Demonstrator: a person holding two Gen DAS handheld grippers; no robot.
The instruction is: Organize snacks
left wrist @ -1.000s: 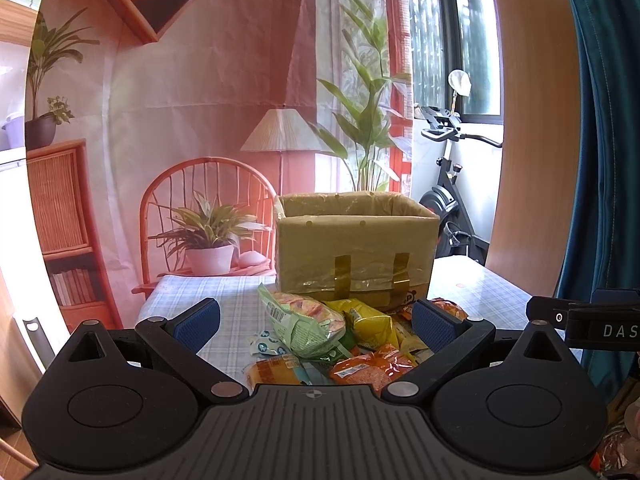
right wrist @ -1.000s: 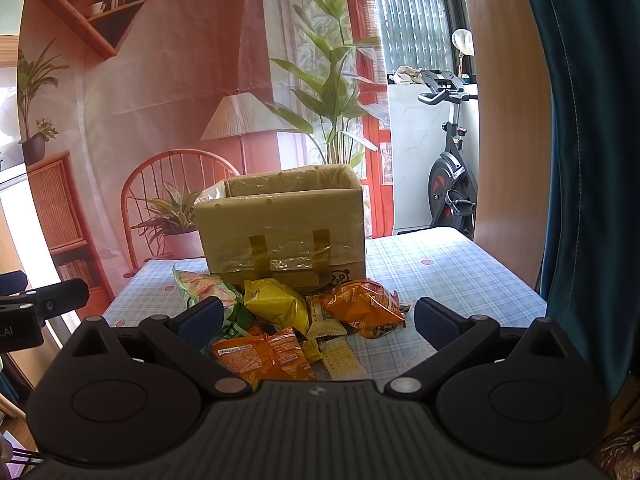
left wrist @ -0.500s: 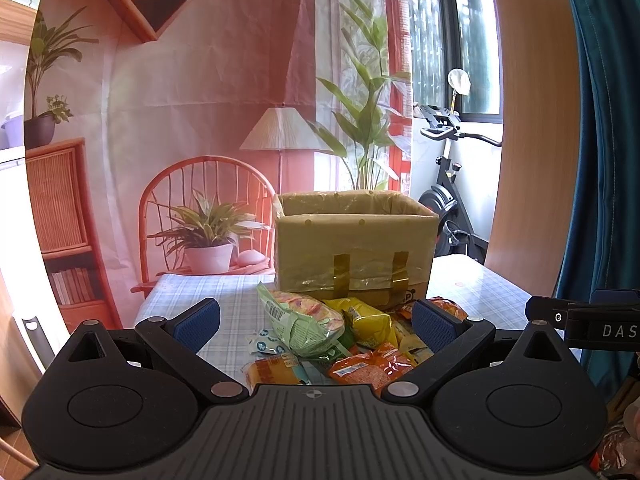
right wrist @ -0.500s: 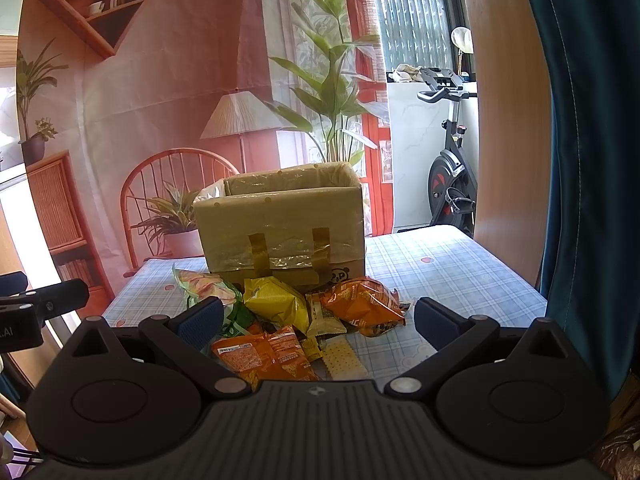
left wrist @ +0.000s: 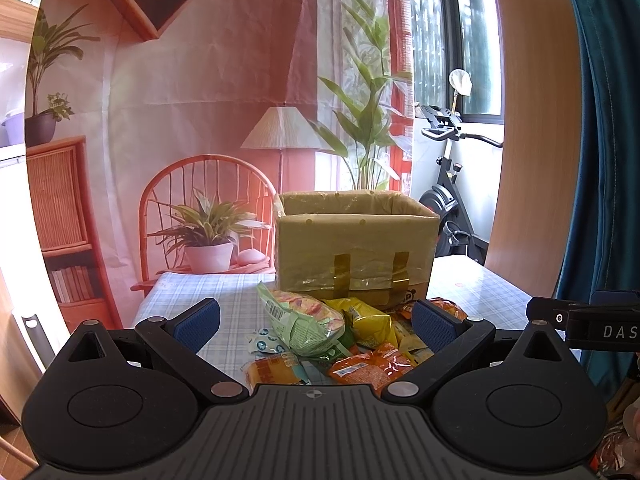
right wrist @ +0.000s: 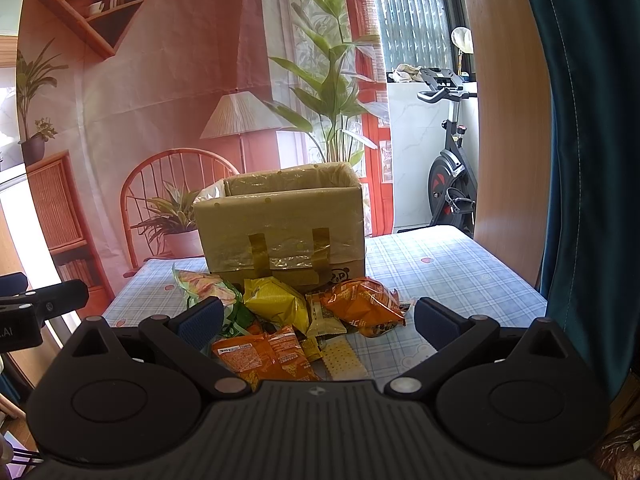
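Left tongs point(left wrist: 316, 322): spread wide, nothing between the blue pads, held above the near edge of the desk and aimed at the snack pile.
Right tongs point(right wrist: 318, 316): spread wide too, empty, held low over the near side of the pile.
Desk point(right wrist: 460, 264): covered with a pale blue checked cloth.
Cardboard box point(right wrist: 284, 226): open at the top, upright near the middle of the desk, front patched with clear film and brown tape strips, just behind the pile.
Snack pile: heaped on the cloth right in front of the box, packets touching and overlapping.
Green bag point(left wrist: 302, 318): left side of the pile, puffed, leaning against its neighbours.
Yellow bag point(right wrist: 276, 304): centre of the pile, just in front of the box.
Orange bag point(right wrist: 366, 306): right of the yellow bag, puffed, lying on its side.
Flat orange packet point(right wrist: 262, 354): nearest the right tongs, lying flat, label up.
Cracker packet point(right wrist: 344, 358): pale, lying flat just right of the flat orange packet.
Small blue-and-white packet point(left wrist: 262, 340): at the left foot of the green bag.
Backdrop point(left wrist: 200, 80): printed room scene hanging behind the desk.
Exercise bike point(right wrist: 452, 176): beyond the desk on the right, by the window.
Curtain point(right wrist: 592, 120): dark teal, at the far right.
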